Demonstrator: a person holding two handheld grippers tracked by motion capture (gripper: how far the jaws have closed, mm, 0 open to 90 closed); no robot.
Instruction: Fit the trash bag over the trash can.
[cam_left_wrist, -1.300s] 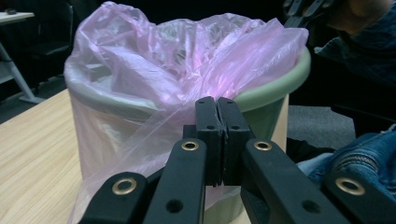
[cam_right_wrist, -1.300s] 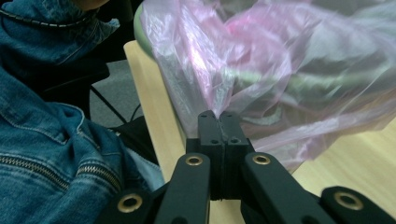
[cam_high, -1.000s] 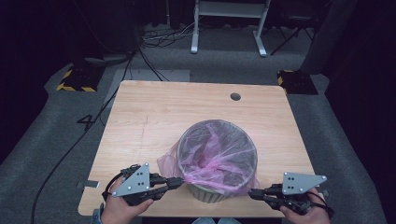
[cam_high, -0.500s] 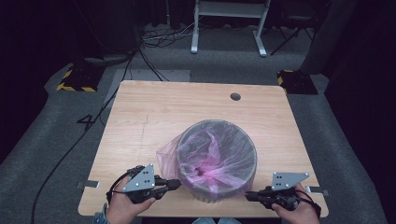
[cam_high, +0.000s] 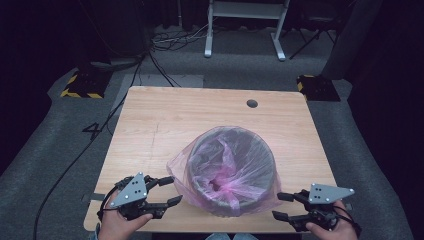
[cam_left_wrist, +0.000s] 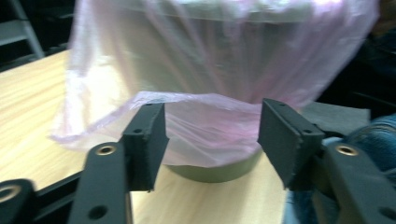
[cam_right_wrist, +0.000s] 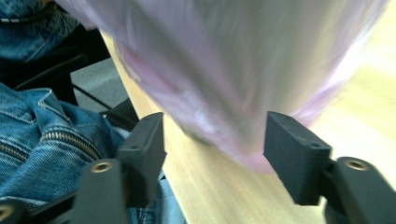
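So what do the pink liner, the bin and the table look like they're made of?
Pink liner: thin, glossy plastic film; translucent and crinkled. Bin: smooth, matte, grey-green base, probably plastic, though the look leaves it open. Table: pale wood grain, possibly laminate.

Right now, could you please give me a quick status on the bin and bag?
Both hand-held grippers open, left and right, jaws just opened. Pink bag draped over bin, released. Nothing in the way.

Spread fingers (cam_left_wrist: 144, 140) frame pink bag (cam_left_wrist: 210, 60), seemingly untouched.

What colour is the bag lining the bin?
The bag is translucent pink, draped over the grey-green bin; the high view shows it best.
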